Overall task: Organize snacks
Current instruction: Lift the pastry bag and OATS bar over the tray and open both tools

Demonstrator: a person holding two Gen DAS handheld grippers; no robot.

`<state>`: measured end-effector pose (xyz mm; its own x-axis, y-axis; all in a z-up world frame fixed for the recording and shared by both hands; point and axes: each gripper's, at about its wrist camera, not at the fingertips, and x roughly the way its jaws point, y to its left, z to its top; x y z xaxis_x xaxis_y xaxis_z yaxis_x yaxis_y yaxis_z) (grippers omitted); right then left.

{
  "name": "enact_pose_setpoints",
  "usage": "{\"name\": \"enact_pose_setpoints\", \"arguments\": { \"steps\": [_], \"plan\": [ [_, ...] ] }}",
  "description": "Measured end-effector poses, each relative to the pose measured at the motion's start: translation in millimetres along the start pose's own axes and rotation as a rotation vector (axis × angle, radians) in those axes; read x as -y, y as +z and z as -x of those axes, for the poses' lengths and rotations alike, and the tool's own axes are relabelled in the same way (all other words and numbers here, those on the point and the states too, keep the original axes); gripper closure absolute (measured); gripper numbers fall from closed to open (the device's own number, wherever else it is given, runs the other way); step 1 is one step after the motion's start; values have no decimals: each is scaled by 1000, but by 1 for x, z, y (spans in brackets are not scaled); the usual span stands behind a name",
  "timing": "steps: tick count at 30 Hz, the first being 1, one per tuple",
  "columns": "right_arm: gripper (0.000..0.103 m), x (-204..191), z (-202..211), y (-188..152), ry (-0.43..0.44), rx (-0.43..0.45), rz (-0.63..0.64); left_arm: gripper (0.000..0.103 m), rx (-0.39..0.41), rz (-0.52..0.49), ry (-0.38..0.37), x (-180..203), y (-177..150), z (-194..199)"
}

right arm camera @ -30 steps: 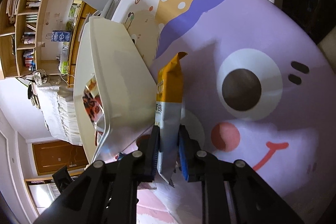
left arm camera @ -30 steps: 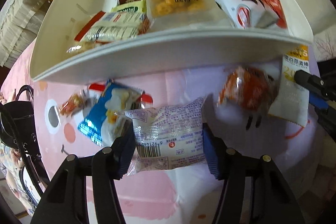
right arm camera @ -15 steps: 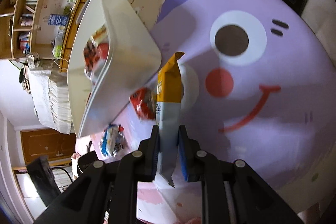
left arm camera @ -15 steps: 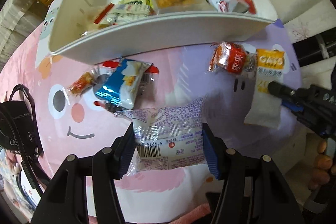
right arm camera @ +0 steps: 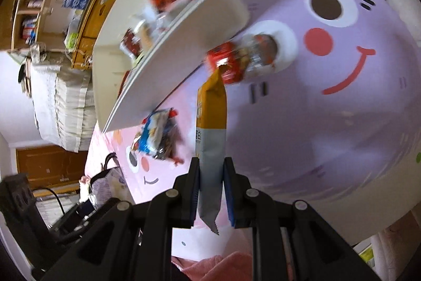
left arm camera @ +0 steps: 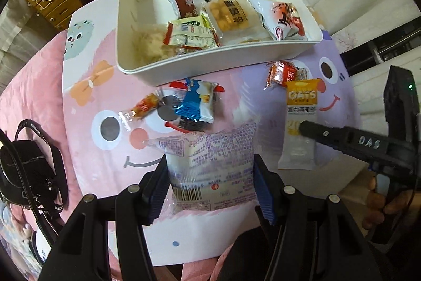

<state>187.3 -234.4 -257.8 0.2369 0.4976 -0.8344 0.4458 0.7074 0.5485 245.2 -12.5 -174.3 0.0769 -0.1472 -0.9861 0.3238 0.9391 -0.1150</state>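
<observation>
White bin [left arm camera: 263, 54] holding several snack packets; left gripper [left arm camera: 211, 188] clamping clear pouch [left arm camera: 210, 162], right gripper [right arm camera: 211, 191] clamping oat bar [right arm camera: 211, 123]

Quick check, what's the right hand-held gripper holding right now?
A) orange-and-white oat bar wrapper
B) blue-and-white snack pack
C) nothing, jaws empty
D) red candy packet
A: in the right wrist view the right hand-held gripper is clamped on the lower white end of the orange-and-white oat bar wrapper, lifted off the table; the left wrist view shows the same bar pinched at its middle.
</observation>
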Motion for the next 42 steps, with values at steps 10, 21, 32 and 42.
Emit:
{"name": "enact_pose_setpoints", "arguments": {
  "steps": [10,21,32,42],
  "plan": [
    [86,-75,0,-19,-17,21,125,45,102,-35,-53,-47,32,48],
    [86,-138,20,-4,-51,129,260,45,181,-22,-83,-82,86,50],
    [86,-174,43,46,-143,306,344,45,212,18,-112,-90,126,25],
    [82,-186,40,78,-178,386,370,25,240,147,-185,-102,140,19]
  ]
}}
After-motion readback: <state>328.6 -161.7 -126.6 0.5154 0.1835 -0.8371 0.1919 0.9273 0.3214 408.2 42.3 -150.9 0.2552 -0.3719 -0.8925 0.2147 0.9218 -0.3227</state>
